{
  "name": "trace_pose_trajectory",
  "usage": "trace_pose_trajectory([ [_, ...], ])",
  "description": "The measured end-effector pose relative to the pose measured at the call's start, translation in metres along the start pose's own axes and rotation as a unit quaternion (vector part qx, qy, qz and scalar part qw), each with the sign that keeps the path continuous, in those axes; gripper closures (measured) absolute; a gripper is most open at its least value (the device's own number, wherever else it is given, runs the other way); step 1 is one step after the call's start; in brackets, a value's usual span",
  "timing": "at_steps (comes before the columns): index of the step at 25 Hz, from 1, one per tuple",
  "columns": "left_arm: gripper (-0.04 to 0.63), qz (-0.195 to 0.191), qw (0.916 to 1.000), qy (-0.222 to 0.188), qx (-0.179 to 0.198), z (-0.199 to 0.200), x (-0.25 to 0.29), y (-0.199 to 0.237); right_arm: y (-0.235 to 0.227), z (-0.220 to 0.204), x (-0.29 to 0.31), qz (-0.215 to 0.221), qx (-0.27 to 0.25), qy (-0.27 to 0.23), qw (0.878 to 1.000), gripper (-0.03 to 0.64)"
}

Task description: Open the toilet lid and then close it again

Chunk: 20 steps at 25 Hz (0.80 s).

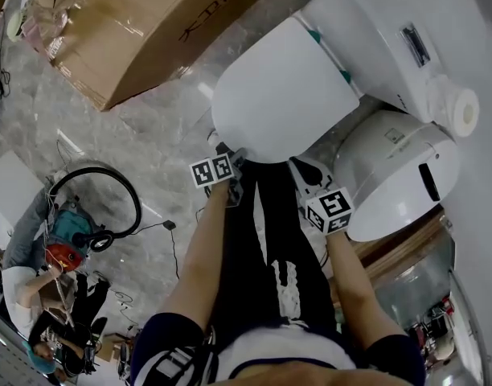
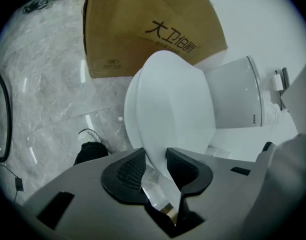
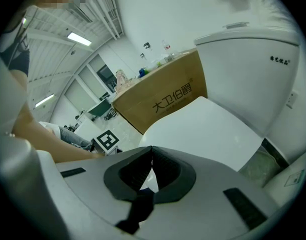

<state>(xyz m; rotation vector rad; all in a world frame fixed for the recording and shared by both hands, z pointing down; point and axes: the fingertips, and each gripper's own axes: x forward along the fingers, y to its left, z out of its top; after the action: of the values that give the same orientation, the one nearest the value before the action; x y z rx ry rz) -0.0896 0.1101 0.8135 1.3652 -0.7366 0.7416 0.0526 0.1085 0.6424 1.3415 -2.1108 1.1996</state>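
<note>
One toilet lid (image 2: 170, 104) edge between jaws of left gripper (image 2: 154, 154)

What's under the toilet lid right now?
Only a white rim shows below the tilted toilet lid, whose front edge sits between the jaws of the left tool. The bowl's inside is covered.
</note>
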Motion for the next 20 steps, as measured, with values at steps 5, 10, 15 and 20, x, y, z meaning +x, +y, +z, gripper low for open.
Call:
trace_pose_trajectory([
  [5,0.459,0.002,1.0000,0.003,0.001,0.004,0.011,0.009,-0.007,-0.009,0.007,-0.005,-0.002,0.010,1.000,0.607],
  [10,0.459,0.008,0.9999,0.006,-0.002,0.005,0.021,0.016,-0.010,-0.018,0.010,-0.005,-0.003,0.017,1.000,0.607],
  [15,0.457,0.018,0.9998,0.011,-0.005,0.004,0.027,0.021,-0.010,-0.018,0.012,-0.005,0.003,0.016,1.000,0.607],
  [20,0.457,0.033,0.9992,0.018,-0.014,0.003,0.033,0.026,-0.009,-0.014,0.016,-0.001,0.002,0.017,1.000,0.607],
])
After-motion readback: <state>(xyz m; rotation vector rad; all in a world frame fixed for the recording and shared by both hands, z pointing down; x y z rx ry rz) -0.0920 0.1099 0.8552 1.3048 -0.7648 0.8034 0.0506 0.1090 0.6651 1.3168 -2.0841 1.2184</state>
